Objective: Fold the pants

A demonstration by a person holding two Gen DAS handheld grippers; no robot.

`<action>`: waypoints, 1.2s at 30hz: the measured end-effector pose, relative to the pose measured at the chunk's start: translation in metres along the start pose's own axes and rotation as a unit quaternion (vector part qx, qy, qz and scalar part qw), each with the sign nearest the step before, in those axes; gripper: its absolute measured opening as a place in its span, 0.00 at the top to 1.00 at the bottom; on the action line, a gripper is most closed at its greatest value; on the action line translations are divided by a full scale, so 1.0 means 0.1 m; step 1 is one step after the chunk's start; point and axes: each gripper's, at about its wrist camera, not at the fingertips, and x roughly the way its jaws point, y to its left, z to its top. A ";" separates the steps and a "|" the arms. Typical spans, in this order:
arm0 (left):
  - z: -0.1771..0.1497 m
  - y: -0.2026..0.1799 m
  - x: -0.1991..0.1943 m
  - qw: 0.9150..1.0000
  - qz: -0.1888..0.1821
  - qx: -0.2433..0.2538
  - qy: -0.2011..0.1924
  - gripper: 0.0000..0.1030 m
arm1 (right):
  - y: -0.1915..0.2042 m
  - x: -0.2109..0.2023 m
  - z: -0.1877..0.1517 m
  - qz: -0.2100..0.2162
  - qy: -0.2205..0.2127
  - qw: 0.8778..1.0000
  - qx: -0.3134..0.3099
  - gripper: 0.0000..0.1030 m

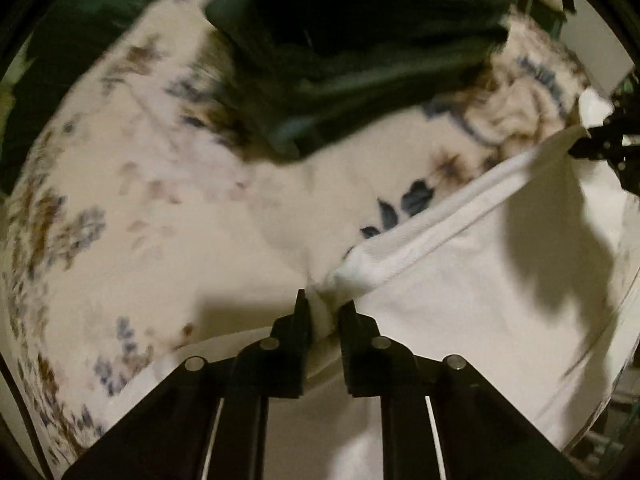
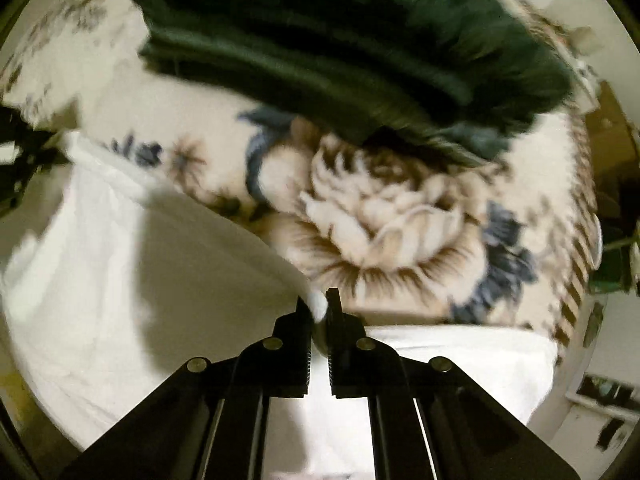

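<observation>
I have both tongs clamped on the white pants, one at each end of the same edge, above a bed covered by a floral blanket. Through the left wrist camera, my left gripper points steeply down and its two black fingers are closed on a bunched corner of the white cloth, which fills the narrow gap between them. From that corner a thick hemmed band of the pants runs up and to the right across the picture to my right gripper, seen small at the far right edge, where it pinches the other corner. The cloth between the two corners hangs taut along that band and slack below it, and a dark shadow falls across its right part.

Through the right wrist camera, my right gripper's fingers are drawn nearly together on a small white wad of the pants, which pokes out between the tips. The white cloth spreads left and below, toward my left gripper at the left edge. Beyond the pants, a folded stack of dark green garments lies on the blanket, well apart from the white cloth. Both pictures are blurred.
</observation>
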 end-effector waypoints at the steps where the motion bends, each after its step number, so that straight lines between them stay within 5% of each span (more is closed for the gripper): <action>1: -0.11 -0.01 -0.24 1.000 0.002 -0.018 -0.018 0.90 | 0.01 -0.13 -0.06 -0.005 -0.012 1.000 0.006 0.93; 6: -0.67 -0.29 -0.85 0.993 -0.004 -0.105 -0.063 0.90 | 0.27 -0.84 -0.44 -0.008 -0.063 0.997 0.038 0.94; 10: -1.37 -0.68 -0.99 0.977 -0.007 -0.206 -0.055 0.91 | 0.65 -1.12 -1.26 0.004 -0.065 0.997 0.042 0.94; 15: -2.19 -1.03 -0.51 0.951 -0.014 -0.309 0.015 0.91 | 1.09 -0.79 -2.42 0.036 0.004 0.999 0.034 0.93; 18: -2.59 -1.20 -0.09 0.935 -0.024 -0.348 0.064 0.91 | 1.29 -0.49 -2.84 0.047 0.042 0.998 0.022 0.93; 21: -2.79 -1.41 0.24 0.939 -0.004 -0.327 0.103 0.90 | 1.44 -0.24 -3.06 0.039 0.067 0.997 0.003 0.90; 24: -2.80 -1.45 0.22 0.940 0.000 -0.323 0.109 0.84 | 1.44 -0.10 -3.09 0.061 0.114 0.992 -0.005 0.73; 27: -2.79 -1.39 -0.01 0.934 -0.012 -0.346 0.092 0.70 | 1.20 -0.29 -3.07 0.144 0.118 0.981 0.053 0.09; 29: -2.80 -1.34 -0.15 0.928 -0.014 -0.363 0.085 0.37 | 0.93 -0.51 -3.10 0.173 0.105 0.972 0.117 0.05; 31: -2.78 -1.30 -0.25 0.924 -0.001 -0.375 0.073 0.14 | 0.67 -0.68 -3.13 0.171 0.079 0.966 0.179 0.05; 36: -2.45 -1.28 -0.16 0.931 0.080 -0.350 0.059 0.13 | -0.05 -0.49 -2.76 0.056 0.040 0.957 0.283 0.05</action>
